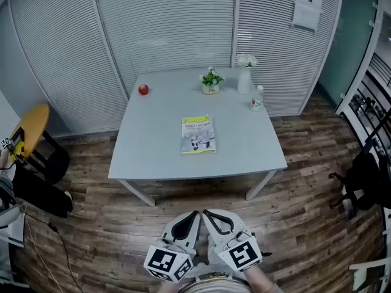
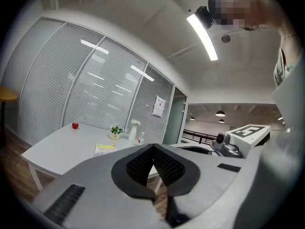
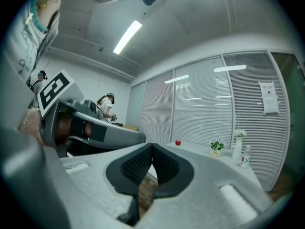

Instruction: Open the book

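A closed book [image 1: 198,135] with a yellow and grey cover lies flat near the middle of the grey table [image 1: 153,157]. The left gripper view shows the book [image 2: 105,149] far off on that table. Both grippers hang close to the person's body, well short of the table's near edge. My left gripper [image 1: 194,214] is shut, its jaws meeting at the tips with nothing between them [image 2: 153,147]. My right gripper [image 1: 206,213] is likewise shut and empty [image 3: 152,145]. The two grippers sit side by side, tips almost touching.
On the table's far side stand a red apple [image 1: 143,90], a small potted plant [image 1: 211,80], a white vase with flowers [image 1: 245,77] and a small bottle [image 1: 257,98]. A yellow stool [image 1: 30,130] is at left, a black chair [image 1: 365,179] at right. Wooden floor lies between me and the table.
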### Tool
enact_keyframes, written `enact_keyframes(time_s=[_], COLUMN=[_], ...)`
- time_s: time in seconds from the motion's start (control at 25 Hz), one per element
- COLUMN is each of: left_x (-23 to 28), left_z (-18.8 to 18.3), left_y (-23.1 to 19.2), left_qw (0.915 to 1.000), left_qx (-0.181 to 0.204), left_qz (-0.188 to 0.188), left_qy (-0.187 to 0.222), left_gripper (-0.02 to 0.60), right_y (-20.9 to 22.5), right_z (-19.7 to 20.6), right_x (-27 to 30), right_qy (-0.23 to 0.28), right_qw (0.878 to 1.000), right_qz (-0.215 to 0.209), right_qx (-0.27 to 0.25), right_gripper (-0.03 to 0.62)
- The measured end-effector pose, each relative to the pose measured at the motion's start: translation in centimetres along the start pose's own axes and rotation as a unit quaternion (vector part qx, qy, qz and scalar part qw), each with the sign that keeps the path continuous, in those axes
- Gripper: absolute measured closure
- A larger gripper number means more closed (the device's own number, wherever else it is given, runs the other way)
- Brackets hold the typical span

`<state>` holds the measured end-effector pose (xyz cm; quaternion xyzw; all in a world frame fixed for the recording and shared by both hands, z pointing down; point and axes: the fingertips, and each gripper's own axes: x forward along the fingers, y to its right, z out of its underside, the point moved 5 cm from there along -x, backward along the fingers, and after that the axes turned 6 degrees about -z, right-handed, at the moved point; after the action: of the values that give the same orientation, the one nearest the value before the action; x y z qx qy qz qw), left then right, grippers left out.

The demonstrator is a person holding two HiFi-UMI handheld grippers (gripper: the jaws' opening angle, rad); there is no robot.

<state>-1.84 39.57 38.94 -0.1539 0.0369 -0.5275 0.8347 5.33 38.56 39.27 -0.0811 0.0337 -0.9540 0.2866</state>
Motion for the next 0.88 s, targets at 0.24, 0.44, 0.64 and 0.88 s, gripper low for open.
enact_keyframes(time_s=[0.24,0.44,0.64,0.88], left_x=[3.1,5.9,9.4,13.1], left_z=[-1.9,-2.2,-3.1,-3.9], left_y=[-2.9,-4.4,-5.4,-6.6], left_qw=[0.9999,0.9998,0.9998,0.9994], left_qx=[0.002,-0.004,-0.009,0.001], left_qz=[-0.014,-0.016,-0.017,-0.032], left_qy=[-0.003,-0.008,-0.009,-0.012], left_gripper=[0.583,0.583,0.583,0.583], right_y=[3.3,5.9,9.2,13.0], right_z=[-0.7,-0.9,-1.1,-1.2], right_x=[3.5,5.4,7.3,9.2], right_qy=[-0.001,-0.004,-0.005,0.0], right_qw=[1.0,1.0,1.0,0.999], right_qz=[-0.008,-0.016,-0.025,-0.032], right_qx=[-0.001,0.001,0.001,0.006], right_gripper=[0.591,0.591,0.591,0.591])
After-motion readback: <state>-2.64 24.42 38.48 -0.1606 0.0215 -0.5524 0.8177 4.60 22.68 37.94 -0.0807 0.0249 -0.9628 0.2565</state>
